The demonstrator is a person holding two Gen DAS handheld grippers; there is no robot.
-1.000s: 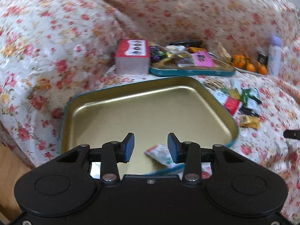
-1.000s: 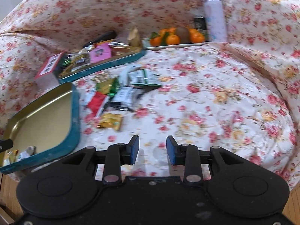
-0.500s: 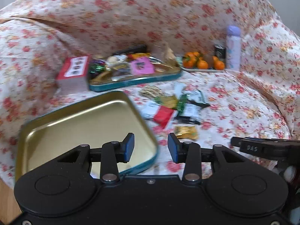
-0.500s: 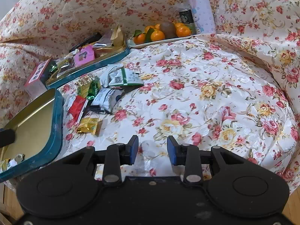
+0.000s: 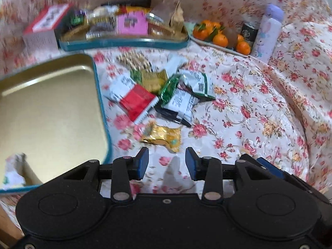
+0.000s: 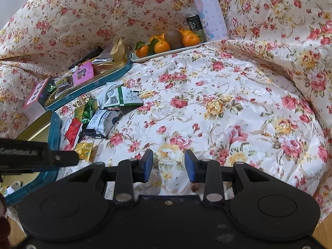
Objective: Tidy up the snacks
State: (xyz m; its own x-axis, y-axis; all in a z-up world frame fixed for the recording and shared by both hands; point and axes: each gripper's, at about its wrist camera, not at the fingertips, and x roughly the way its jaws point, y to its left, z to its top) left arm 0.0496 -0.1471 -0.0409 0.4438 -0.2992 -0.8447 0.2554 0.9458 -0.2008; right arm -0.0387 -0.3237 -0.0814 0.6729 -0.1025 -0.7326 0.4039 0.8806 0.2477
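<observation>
A gold tin tray with a teal rim (image 5: 51, 108) lies at the left and holds one white snack packet (image 5: 12, 172) in its near corner. Several loose snack packets lie right of it: a red and white one (image 5: 137, 101), a green one (image 5: 169, 87), a black and white one (image 5: 180, 105) and a gold one (image 5: 161, 136). My left gripper (image 5: 167, 161) is open and empty, just short of the gold packet. My right gripper (image 6: 168, 164) is open and empty over bare cloth. The gold packet (image 6: 85, 150) and tray (image 6: 53, 128) show at the right wrist view's left.
A second teal tray (image 5: 124, 41) full of snacks and a red and white box (image 5: 41, 29) stand at the back. A plate of oranges (image 5: 220, 37), a dark can (image 5: 249, 31) and a lilac bottle (image 5: 267, 33) stand at the back right. Flowered cloth covers everything.
My left gripper has swung right, from over the gold tray to in front of the gold packet. The right gripper has drifted slightly and stays open.
</observation>
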